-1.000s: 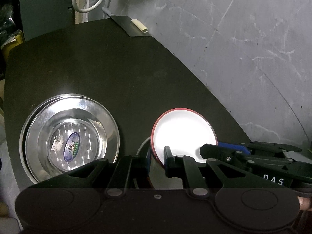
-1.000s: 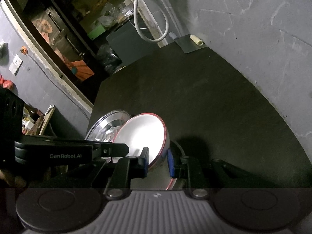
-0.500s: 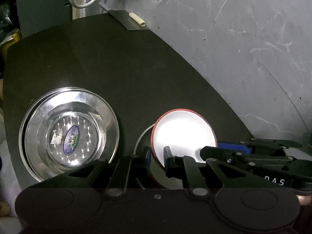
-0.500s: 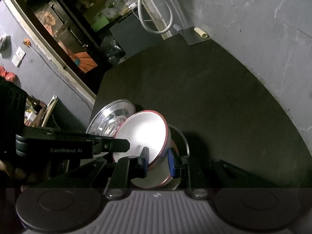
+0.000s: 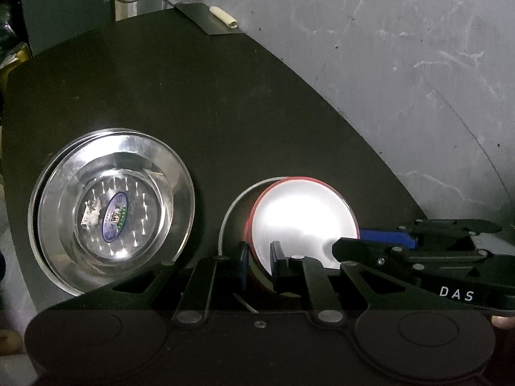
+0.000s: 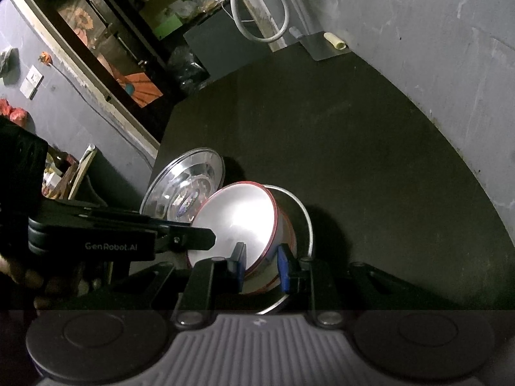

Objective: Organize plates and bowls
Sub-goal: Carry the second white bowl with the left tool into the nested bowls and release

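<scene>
The red bowl (image 5: 302, 222), white inside with a red rim, sits tilted on a dark round table (image 5: 199, 103), nested in a grey-rimmed steel bowl (image 5: 229, 212) whose rim shows just outside it on the side facing the plates. It leans toward the steel plates (image 5: 112, 212): in the right wrist view its mouth (image 6: 238, 222) faces that stack and its far rim overlaps the stack's edge.

The left gripper (image 5: 260, 259) is clenched on the red bowl's near rim, one pad outside the wall and one inside. The right gripper (image 6: 260, 268) grasps the same bowl from the side away from the plates: one blue pad (image 6: 239, 267) lies against the white inside, the other (image 6: 283, 270) on the red outer wall. Its body, marked with white letters, reaches in from the far side of the bowl in the left wrist view (image 5: 418, 257).

The plates, a stack of shiny steel dishes with an oval sticker (image 5: 115, 217) in the middle of the top one, lie flat just beside the red bowl, near the table's edge.

Well beyond the bowl, at the table's far edge by the grey wall (image 5: 402, 64), lies a flat metal sheet (image 5: 206, 21) with a small pale roll (image 5: 223, 17) on it. A white cable (image 6: 257, 9) loops down past that corner
</scene>
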`<state>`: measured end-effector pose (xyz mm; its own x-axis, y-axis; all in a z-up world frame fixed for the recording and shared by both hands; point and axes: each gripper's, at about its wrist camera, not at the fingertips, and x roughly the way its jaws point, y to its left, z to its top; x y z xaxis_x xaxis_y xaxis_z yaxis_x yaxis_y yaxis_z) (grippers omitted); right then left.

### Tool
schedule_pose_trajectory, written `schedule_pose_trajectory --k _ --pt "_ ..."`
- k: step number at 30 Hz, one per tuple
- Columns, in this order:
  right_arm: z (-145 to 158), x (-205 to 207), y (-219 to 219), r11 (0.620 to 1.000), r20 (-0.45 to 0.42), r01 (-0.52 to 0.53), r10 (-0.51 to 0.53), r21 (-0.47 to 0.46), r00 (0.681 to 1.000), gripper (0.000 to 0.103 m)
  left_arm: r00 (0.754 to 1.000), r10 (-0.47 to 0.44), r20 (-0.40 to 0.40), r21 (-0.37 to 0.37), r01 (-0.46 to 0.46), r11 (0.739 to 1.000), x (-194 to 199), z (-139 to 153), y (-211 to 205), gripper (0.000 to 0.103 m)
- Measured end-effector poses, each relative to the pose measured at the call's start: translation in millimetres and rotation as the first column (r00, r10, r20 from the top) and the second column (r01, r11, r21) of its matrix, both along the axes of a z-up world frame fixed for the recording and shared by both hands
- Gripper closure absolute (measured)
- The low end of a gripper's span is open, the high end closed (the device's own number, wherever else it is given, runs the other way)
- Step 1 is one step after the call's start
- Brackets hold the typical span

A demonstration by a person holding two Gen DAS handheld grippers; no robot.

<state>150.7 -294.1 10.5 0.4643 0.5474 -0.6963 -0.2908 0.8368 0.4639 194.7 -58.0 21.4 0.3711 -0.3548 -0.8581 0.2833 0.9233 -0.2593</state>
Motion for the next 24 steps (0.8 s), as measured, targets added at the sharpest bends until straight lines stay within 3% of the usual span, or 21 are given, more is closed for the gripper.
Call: schedule_pose_trajectory --k 24 --pt "-2.9 -0.4 3.6 1.0 -0.028 -0.008 0.007 -0.018 1.0 0.075 1.0 -0.018 -0.024 0.012 0.019 1.0 2.1 -5.5 -2.2 0.085"
